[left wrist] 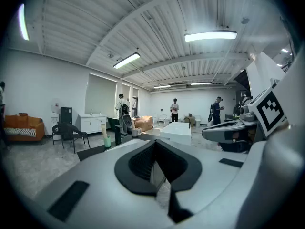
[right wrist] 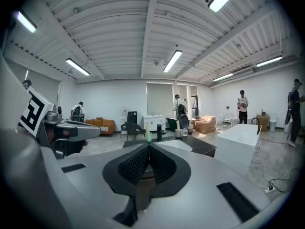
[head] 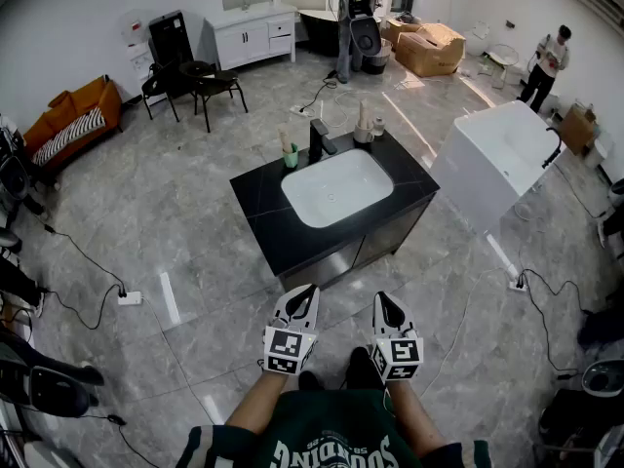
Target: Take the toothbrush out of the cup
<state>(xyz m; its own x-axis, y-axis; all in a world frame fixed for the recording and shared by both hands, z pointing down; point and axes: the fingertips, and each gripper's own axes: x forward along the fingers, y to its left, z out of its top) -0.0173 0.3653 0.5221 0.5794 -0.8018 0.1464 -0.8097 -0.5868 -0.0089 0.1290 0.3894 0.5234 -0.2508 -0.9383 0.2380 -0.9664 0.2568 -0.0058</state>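
A green cup point(head: 291, 158) with a pale toothbrush point(head: 286, 140) standing in it sits on the black countertop point(head: 263, 213) of a sink island, left of the black faucet point(head: 318, 139) and behind the white basin point(head: 336, 188). Both grippers hang low over the floor, well short of the island. My left gripper point(head: 308, 292) is shut with nothing in it, and so is my right gripper point(head: 382, 299). The left gripper view shows the shut left gripper point(left wrist: 155, 142) with the cup point(left wrist: 107, 141) far off. In the right gripper view the cup point(right wrist: 148, 138) stands straight beyond the shut right gripper point(right wrist: 148, 146).
A second cup point(head: 363, 131) and small bottle stand right of the faucet. A white tub point(head: 502, 154) stands right of the island. Cables and a power strip point(head: 130, 297) lie on the floor to the left. Black chairs point(head: 200, 81), an orange sofa point(head: 78, 115) and several people stand farther back.
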